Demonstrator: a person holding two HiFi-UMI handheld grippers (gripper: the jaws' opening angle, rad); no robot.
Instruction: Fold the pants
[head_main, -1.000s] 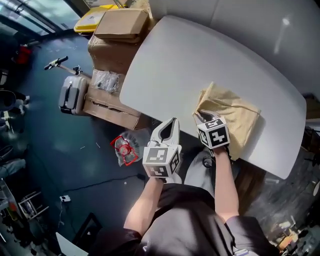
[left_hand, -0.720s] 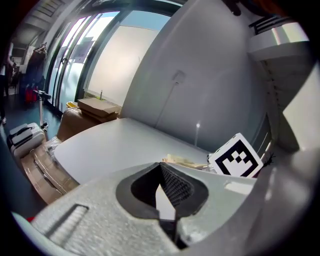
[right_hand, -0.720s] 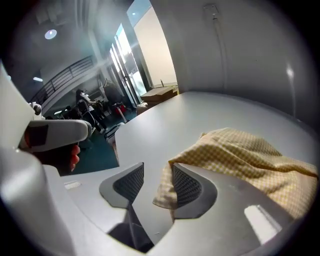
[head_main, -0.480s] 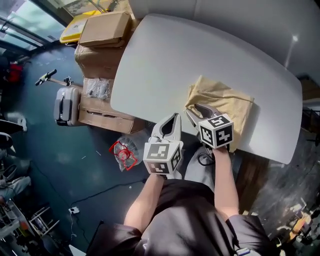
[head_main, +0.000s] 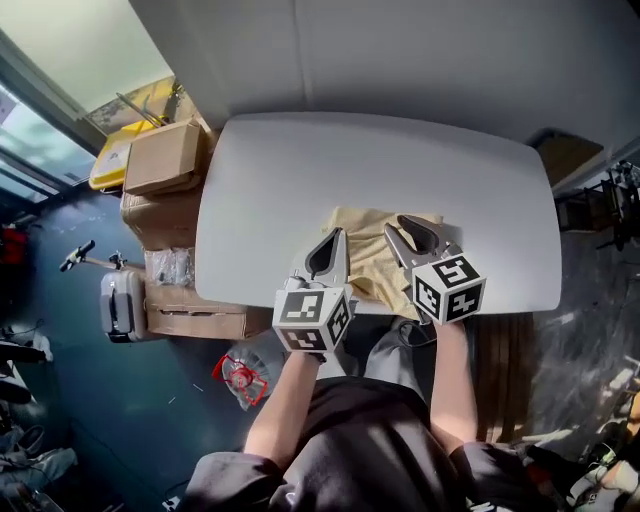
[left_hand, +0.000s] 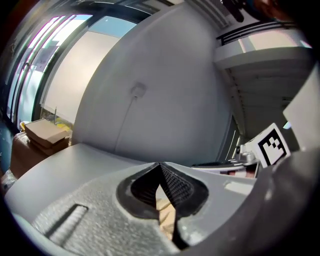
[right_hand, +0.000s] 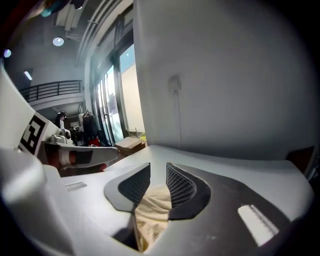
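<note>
The tan pants (head_main: 365, 255) lie folded into a small stack near the front edge of the white table (head_main: 300, 170). Both grippers hover above them. My left gripper (head_main: 335, 238) is over the stack's left edge with its jaws shut and nothing in them (left_hand: 161, 166); tan cloth (left_hand: 165, 207) shows below through the slit. My right gripper (head_main: 398, 225) is over the stack's far right part. Its jaws (right_hand: 158, 167) stand a little apart and have just been closing. The cloth (right_hand: 152, 212) shows in the gap beneath them, and the pads do not press on it.
Cardboard boxes (head_main: 165, 160) and a yellow case (head_main: 110, 165) stand off the table's left end, with a grey suitcase (head_main: 122, 300) and a red item (head_main: 238, 375) on the dark floor. A grey wall runs behind the table. The table's front edge is just before me.
The right jaws opened at the pants' near-left corner and came away. Both grippers rose and moved forward over the stack. The head view swung round.
</note>
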